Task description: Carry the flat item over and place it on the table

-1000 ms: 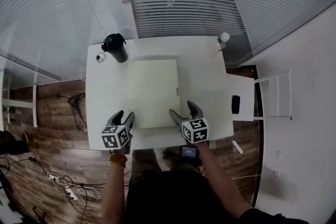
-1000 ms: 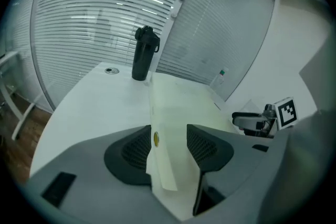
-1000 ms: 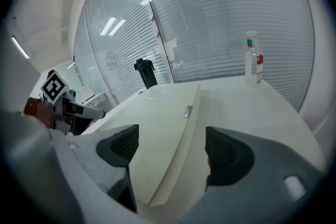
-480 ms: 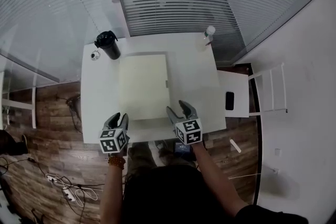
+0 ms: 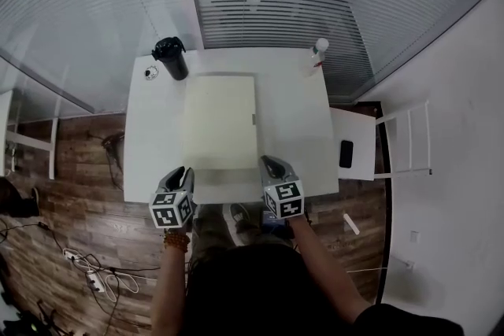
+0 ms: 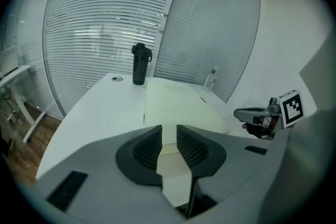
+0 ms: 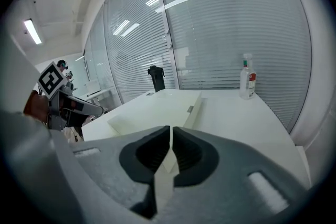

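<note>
The board (image 5: 220,122) lies flat on the table (image 5: 295,130), its long side running away from me and its near end close to the table's near edge. It has a thick pale edge, with a small dark mark halfway along the right side.

I hold my left gripper (image 5: 183,171) over the near edge of the table, just beside the board's near left corner. Its jaws have just been closing and now stand part-way in, with a narrow gap between the pads. Nothing is in that gap; through it I see only the board lying further out.

My right gripper (image 5: 270,163) sits just beside the near right corner. Its jaws have also just been closing and are now drawn together, the pads almost meeting. They grip nothing, and the board's corner lies beyond their tips. Whether either gripper touches the board's edge I cannot tell.

A black bottle (image 5: 171,59) stands upright at the far left corner of the table, just past the board's far left corner. A clear bottle (image 5: 317,55) with a white cap stands at the far right corner, well apart from the board. A phone (image 5: 346,154) lies on a low white surface to the table's right.
</note>
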